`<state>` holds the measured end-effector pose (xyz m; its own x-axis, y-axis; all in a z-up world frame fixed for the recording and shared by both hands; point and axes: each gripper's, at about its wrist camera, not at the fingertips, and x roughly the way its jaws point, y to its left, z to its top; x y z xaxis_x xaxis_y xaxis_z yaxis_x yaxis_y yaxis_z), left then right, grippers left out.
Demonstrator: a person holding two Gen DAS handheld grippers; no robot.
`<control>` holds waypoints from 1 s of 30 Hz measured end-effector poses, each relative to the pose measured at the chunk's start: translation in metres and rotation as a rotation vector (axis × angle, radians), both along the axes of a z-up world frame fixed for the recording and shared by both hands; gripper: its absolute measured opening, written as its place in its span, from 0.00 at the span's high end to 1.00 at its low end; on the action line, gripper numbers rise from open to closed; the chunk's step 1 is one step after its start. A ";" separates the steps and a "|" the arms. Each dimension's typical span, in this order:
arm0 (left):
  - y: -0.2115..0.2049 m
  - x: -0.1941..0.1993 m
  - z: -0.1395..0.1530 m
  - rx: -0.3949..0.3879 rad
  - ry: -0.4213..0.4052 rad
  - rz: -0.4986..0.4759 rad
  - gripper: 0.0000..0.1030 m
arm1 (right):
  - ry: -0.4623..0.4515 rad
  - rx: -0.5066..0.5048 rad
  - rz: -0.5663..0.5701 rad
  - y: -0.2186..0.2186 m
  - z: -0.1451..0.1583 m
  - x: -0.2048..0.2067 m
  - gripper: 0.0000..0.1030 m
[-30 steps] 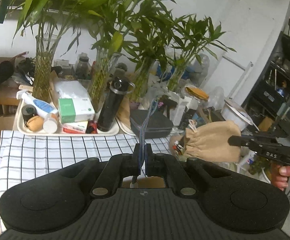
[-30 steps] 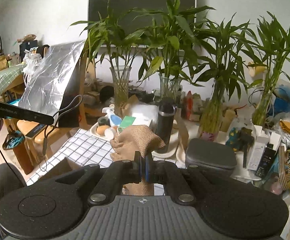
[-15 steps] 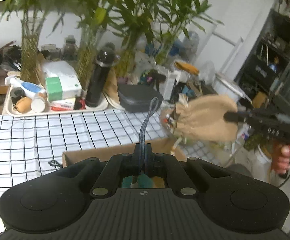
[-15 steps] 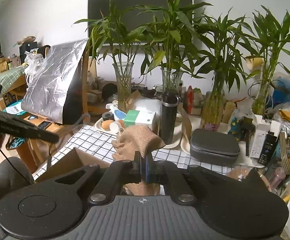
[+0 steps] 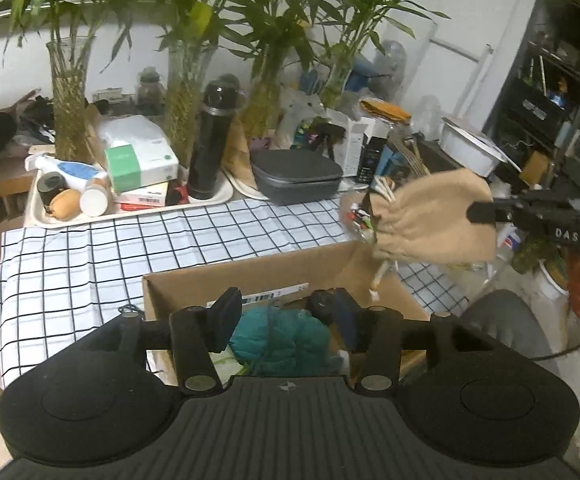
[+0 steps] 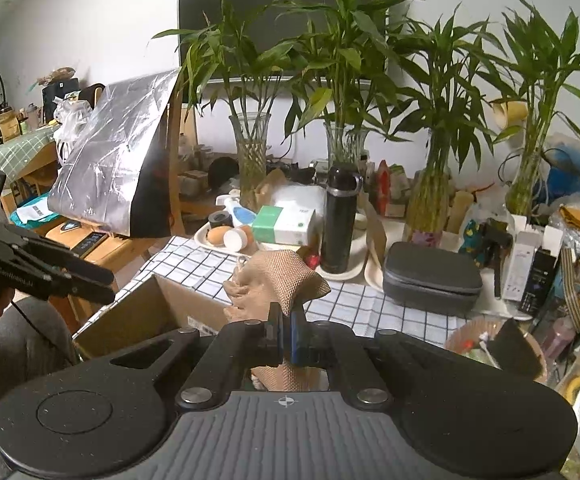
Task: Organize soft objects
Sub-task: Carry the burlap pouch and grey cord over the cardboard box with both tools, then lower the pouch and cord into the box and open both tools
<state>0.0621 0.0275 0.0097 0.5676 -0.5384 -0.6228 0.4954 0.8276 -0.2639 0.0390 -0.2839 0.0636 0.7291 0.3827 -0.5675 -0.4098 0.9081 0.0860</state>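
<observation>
My left gripper (image 5: 285,322) is open and empty, right above an open cardboard box (image 5: 193,284) on the checked tablecloth. A teal soft item (image 5: 285,340) lies in the box below it. My right gripper (image 6: 284,332) is shut on a tan burlap drawstring pouch (image 6: 285,276). In the left wrist view the pouch (image 5: 434,220) hangs in the air over the box's right corner, with its drawstring dangling. The box also shows in the right wrist view (image 6: 137,316), to the left of the pouch.
A cream tray (image 5: 33,212) with bottles and boxes, a black flask (image 5: 209,140), a grey zip case (image 5: 298,176) and several glass vases of bamboo (image 5: 69,112) stand at the back of the table. A small basket (image 6: 490,340) sits at the right.
My left gripper opened and let go of the cord it held; it moved forward over the box. My right gripper carried the pouch closer to the box.
</observation>
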 end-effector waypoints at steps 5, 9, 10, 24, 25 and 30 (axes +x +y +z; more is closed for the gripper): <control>0.000 -0.005 0.001 0.006 -0.024 0.016 0.53 | 0.026 0.008 0.036 0.008 -0.008 -0.001 0.94; 0.001 -0.009 0.000 0.016 -0.042 0.027 0.53 | 0.048 0.025 0.074 0.020 -0.012 0.000 0.94; 0.002 -0.010 0.000 0.015 -0.046 0.030 0.53 | 0.057 0.038 0.087 0.023 -0.013 0.001 0.94; 0.014 0.002 -0.006 -0.060 -0.033 0.087 0.53 | 0.225 0.046 0.137 0.071 -0.064 0.037 0.17; 0.013 0.005 -0.007 -0.065 -0.029 0.090 0.53 | 0.222 0.041 0.127 0.072 -0.064 0.037 0.13; 0.011 0.014 -0.009 -0.067 0.005 0.124 0.53 | 0.183 0.007 0.080 0.068 -0.060 0.030 0.04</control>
<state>0.0756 0.0381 0.0006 0.6294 -0.5049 -0.5907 0.3891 0.8628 -0.3229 0.0695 -0.2161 0.0032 0.5812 0.4396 -0.6848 -0.4571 0.8726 0.1722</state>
